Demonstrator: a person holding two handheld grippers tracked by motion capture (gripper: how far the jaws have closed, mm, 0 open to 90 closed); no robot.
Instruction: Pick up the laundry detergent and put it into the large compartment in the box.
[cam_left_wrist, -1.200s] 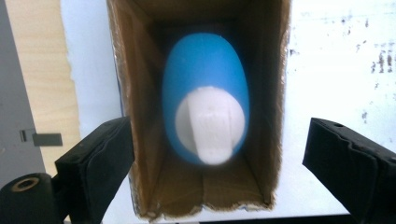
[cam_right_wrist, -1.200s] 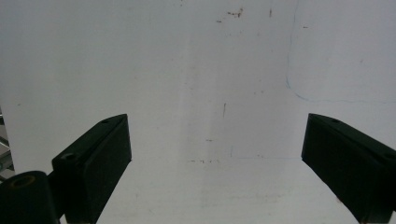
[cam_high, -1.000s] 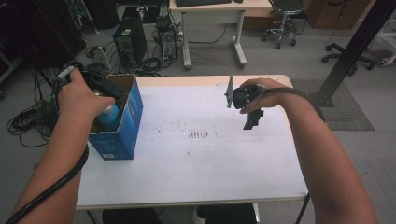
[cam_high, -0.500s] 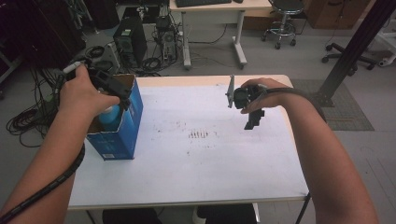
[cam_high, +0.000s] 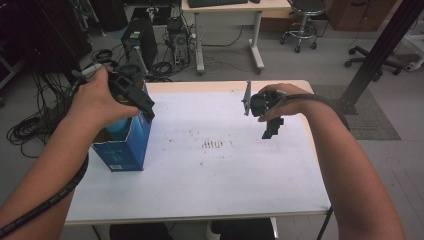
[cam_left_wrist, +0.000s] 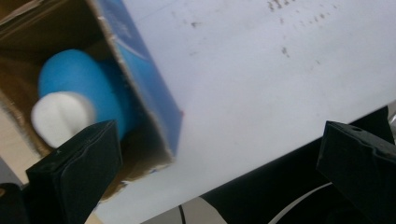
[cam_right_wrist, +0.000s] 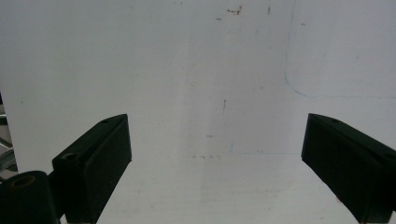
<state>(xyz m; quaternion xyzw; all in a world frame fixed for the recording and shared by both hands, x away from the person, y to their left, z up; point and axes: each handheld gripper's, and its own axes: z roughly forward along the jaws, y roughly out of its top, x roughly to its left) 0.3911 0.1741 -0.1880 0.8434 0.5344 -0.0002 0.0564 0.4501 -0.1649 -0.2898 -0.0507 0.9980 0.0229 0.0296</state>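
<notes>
An open blue cardboard box (cam_high: 129, 145) stands at the table's left edge. Inside it lies a blue bottle-like thing (cam_left_wrist: 79, 79) with a white end (cam_left_wrist: 56, 116). My left gripper (cam_high: 146, 107) hangs above the box's right rim. Its jaws have just been opening and stand wide apart, with nothing between them; from the left gripper (cam_left_wrist: 219, 172) view I look down on the box wall (cam_left_wrist: 149, 93) and the white tabletop. My right gripper (cam_high: 272, 129) hovers over the table's right half, pointing down. In its own view the right gripper (cam_right_wrist: 217, 168) is open over bare white surface.
The white table (cam_high: 210, 175) bears small dark marks (cam_high: 215, 145) near its middle. Behind it stand a desk (cam_high: 225, 10), computer towers (cam_high: 137, 40) and an office chair (cam_high: 302, 20). Cables (cam_high: 30, 125) lie on the floor at left. A black post (cam_high: 380, 50) rises at right.
My left hand has lifted up and away from the box's inside, and its jaws have spread. The blue thing stays in the box. The right hand has kept still.
</notes>
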